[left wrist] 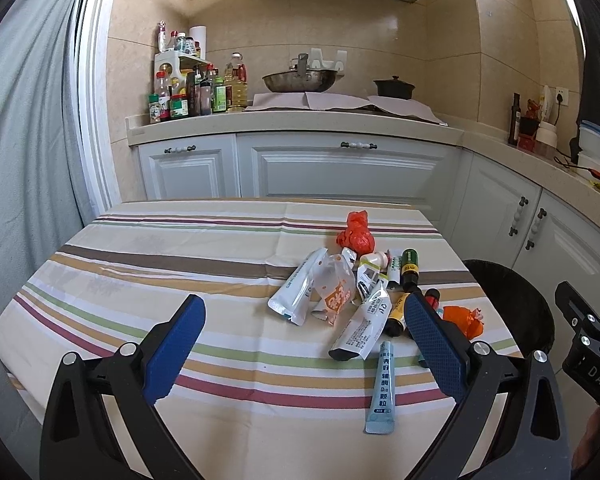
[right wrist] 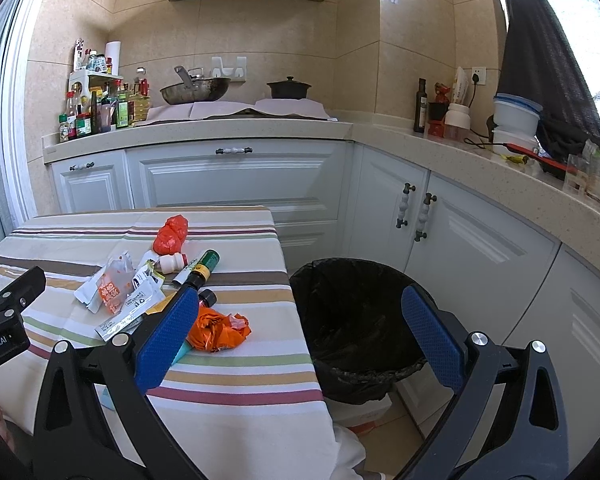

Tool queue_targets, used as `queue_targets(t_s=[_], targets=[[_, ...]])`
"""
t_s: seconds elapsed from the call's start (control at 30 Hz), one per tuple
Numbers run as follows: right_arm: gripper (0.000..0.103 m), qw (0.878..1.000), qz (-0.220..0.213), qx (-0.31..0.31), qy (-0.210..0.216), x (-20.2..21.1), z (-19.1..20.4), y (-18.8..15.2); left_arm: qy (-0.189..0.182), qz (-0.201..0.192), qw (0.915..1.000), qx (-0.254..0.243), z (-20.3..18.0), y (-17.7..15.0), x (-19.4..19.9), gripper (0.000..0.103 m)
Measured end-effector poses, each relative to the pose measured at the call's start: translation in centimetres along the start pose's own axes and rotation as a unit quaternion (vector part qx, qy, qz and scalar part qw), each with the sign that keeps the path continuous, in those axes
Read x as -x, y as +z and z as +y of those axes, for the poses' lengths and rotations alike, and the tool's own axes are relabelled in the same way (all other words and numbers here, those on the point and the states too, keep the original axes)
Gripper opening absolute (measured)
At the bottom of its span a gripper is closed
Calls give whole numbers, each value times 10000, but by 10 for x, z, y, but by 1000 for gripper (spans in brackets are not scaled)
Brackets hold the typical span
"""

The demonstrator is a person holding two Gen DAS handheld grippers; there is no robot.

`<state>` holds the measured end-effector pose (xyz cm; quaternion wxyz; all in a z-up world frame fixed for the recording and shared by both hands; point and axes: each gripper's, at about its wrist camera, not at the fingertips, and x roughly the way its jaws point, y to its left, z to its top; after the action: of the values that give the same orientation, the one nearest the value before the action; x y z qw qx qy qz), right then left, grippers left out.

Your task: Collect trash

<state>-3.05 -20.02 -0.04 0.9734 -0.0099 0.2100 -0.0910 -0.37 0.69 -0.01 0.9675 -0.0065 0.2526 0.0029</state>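
Both grippers, left gripper [left wrist: 300, 344] and right gripper [right wrist: 300, 340], spread, empty; two orange bags [left wrist: 356, 234], perhaps four bottles [left wrist: 409, 266], one bin [right wrist: 356, 320].

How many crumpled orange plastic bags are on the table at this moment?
2. One orange bag lies at the far side of the trash pile; the other orange bag lies nearer, close to the table edge beside the bin. More could be hidden under the wrappers.
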Motion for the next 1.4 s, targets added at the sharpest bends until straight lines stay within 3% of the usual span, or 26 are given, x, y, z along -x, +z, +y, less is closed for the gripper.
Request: queue_targets(t_s=[1.4], targets=[[99,10000,40,-33,-16,-3,-7,-2,-17,107,9999,4,0,-2,-2,97]])
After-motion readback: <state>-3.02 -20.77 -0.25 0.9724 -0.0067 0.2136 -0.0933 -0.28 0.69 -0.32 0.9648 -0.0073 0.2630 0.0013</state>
